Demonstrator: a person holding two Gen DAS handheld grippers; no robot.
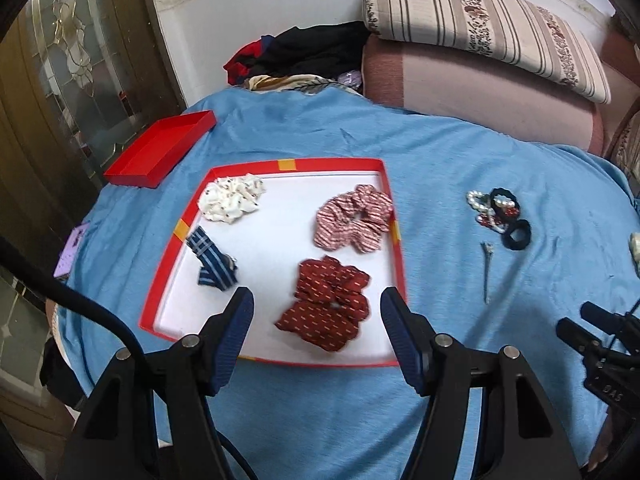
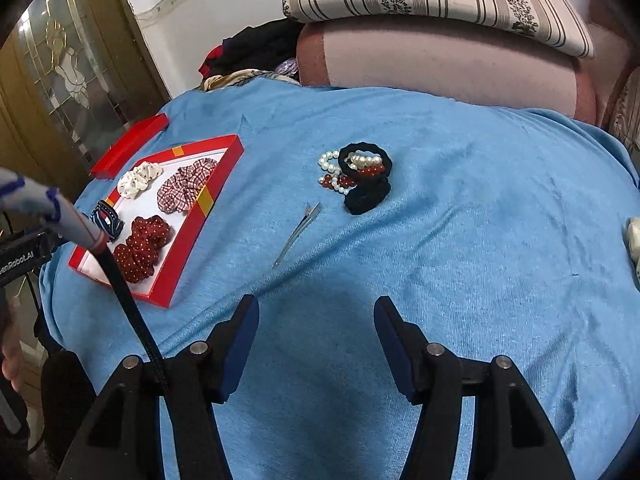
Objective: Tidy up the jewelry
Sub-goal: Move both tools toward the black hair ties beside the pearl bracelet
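Note:
A red-rimmed white tray lies on the blue cloth. It holds a white scrunchie, a red striped scrunchie, a dark red dotted scrunchie and a blue plaid hair tie. Right of the tray lie pearl and red bead bracelets, black hair ties and a metal hair clip. My left gripper hangs open over the tray's near edge, empty. My right gripper stands open over bare cloth, empty.
A red box lid sits left of the tray. Striped cushions and a pile of dark clothes lie behind the cloth. A pale object sits at the far right edge. A glass door stands at the left.

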